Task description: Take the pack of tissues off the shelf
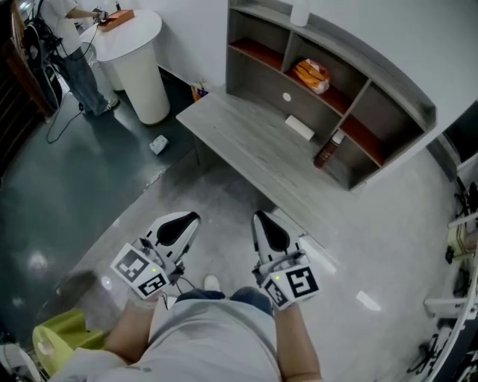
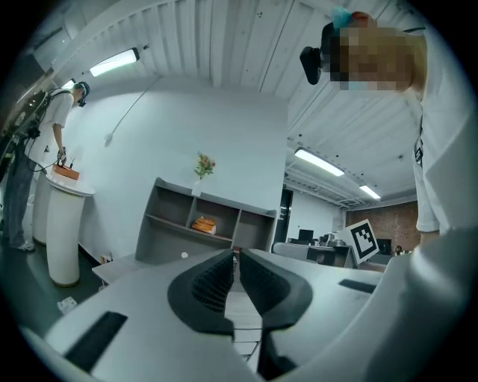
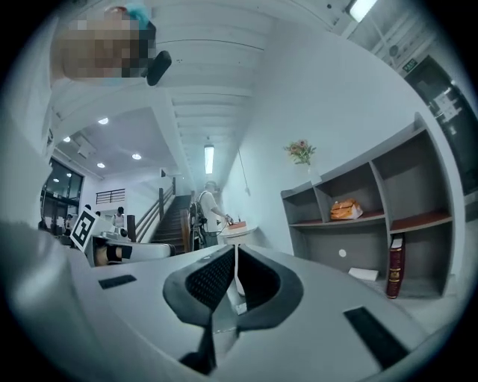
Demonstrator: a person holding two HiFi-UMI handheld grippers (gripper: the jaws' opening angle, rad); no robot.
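Note:
An orange pack of tissues [image 1: 311,74] lies on the middle shelf of the grey shelf unit [image 1: 403,97] that stands on a grey desk [image 1: 246,145]. The pack also shows as a small orange shape [image 2: 203,223] in the left gripper view and on the same shelf [image 3: 344,210] in the right gripper view. My left gripper [image 1: 188,221] and right gripper [image 1: 259,219] hang low in front of the desk, close to my body and far from the shelf. Both have their jaws together with nothing between them.
A dark red book [image 1: 327,149] stands in the lower right compartment; a white block [image 1: 299,127] and a small white disc [image 1: 287,97] lie on the desk. A white bottle [image 1: 299,13] tops the unit. A person [image 1: 71,45] stands at a white round pedestal [image 1: 138,60] far left.

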